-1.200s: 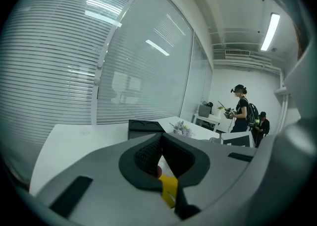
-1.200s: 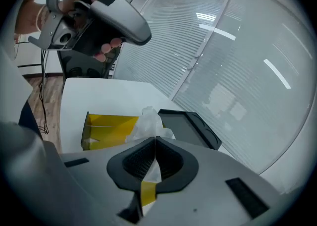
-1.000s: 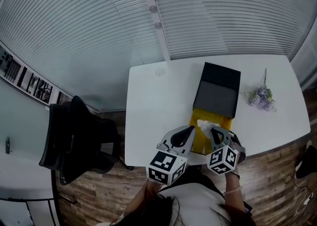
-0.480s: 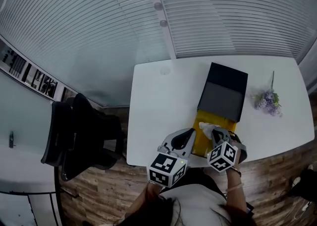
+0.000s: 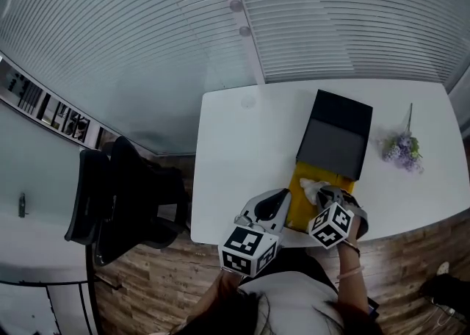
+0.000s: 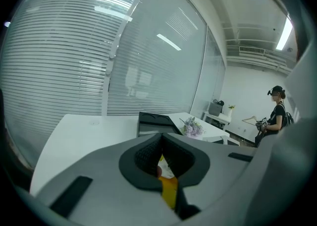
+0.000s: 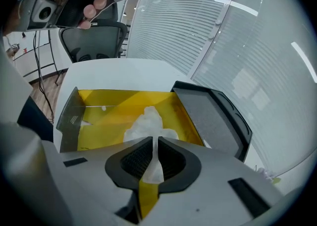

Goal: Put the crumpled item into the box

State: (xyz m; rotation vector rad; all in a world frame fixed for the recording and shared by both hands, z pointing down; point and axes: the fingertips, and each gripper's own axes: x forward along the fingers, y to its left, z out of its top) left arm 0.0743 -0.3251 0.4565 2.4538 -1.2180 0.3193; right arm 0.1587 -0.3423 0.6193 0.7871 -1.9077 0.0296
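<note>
White table, open black box with yellow inside, purple flower sprig near its lid

Crumpled item: thin white tissue-like paper, matt, softly creased. Box: yellow lining, smooth, slight sheen; lid matt black with a grey felt-like inset. Table: white, smooth. Right gripper: matt grey plastic; pads black, ribbed. Floor: wood planks.
</note>
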